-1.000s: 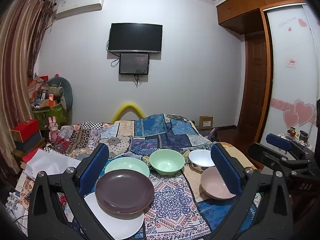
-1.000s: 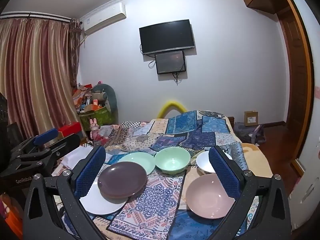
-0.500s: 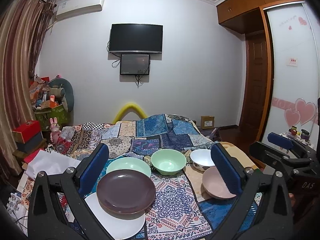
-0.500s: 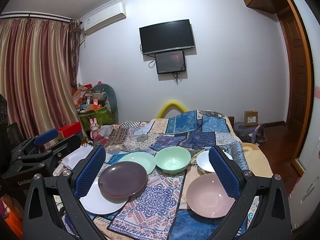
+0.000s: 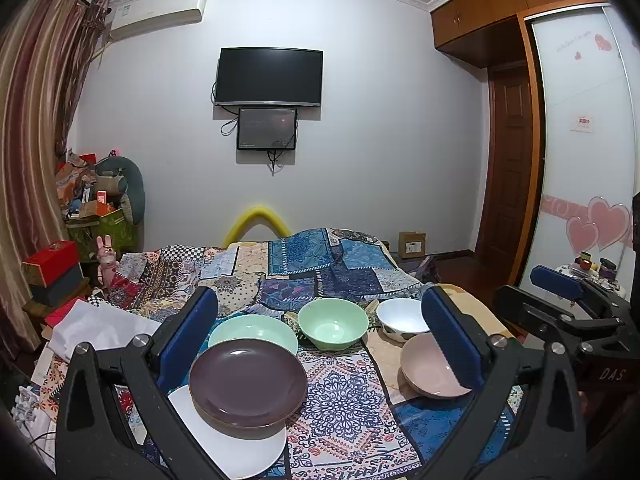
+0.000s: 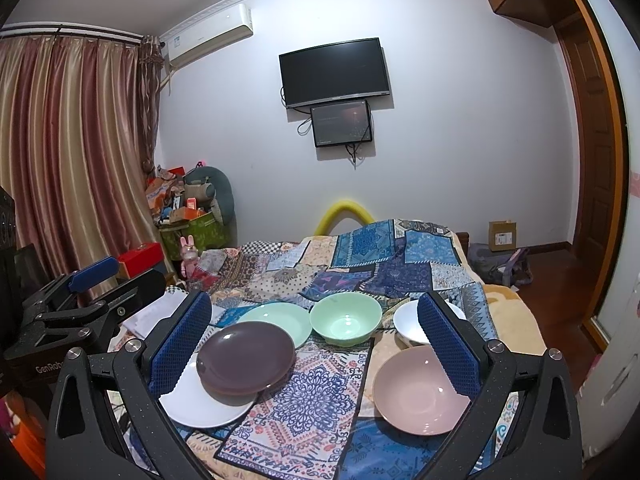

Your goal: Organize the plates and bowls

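Observation:
On a patchwork-covered bed lie a dark purple plate (image 5: 247,383) resting on a white plate (image 5: 240,450), a pale green plate (image 5: 253,330), a green bowl (image 5: 333,322), a white bowl (image 5: 401,318) and a pink bowl (image 5: 430,372). In the right wrist view: purple plate (image 6: 246,356), white plate (image 6: 204,402), green plate (image 6: 278,320), green bowl (image 6: 346,318), white bowl (image 6: 412,326), pink bowl (image 6: 420,390). My left gripper (image 5: 320,344) is open and empty above the dishes. My right gripper (image 6: 316,348) is open and empty, and also shows at the right of the left wrist view (image 5: 560,288).
The patchwork cloth (image 5: 304,276) covers the bed. White fabric (image 5: 96,320) lies at the left edge. A red box (image 5: 50,256) and a cluttered basket (image 5: 100,220) stand left. A wardrobe (image 5: 576,160) and door (image 5: 508,160) are right.
Both grippers have drifted slightly; the view shifted a little. No dish has moved.

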`<state>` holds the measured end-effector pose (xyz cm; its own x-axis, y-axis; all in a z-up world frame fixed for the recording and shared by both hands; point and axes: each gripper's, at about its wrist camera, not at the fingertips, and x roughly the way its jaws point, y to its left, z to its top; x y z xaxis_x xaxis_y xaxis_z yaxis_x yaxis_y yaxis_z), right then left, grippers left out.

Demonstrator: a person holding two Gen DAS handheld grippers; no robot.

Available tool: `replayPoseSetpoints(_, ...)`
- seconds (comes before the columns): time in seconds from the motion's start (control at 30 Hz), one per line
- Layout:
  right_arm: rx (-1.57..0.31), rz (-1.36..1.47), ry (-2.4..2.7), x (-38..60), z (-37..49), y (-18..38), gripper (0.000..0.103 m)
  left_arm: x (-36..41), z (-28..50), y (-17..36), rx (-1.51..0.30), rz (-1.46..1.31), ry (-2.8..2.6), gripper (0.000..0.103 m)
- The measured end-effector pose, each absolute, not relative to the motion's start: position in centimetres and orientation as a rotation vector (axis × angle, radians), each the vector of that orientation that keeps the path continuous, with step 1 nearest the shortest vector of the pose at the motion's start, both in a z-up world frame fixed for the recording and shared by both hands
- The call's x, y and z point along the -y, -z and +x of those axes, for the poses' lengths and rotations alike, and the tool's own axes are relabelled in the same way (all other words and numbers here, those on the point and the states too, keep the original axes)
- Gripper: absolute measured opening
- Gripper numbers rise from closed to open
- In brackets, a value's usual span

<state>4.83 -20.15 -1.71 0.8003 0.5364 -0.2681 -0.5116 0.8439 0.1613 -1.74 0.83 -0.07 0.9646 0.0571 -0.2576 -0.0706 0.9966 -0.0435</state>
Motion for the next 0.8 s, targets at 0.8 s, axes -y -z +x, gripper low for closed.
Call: replayPoseSetpoints(0.8, -0.311, 0.08, -0.562, 20.07, 4.82, 1.54, 0.103, -0.8, -1.51, 0.28, -0.266, -0.061, -0.064, 0.103)
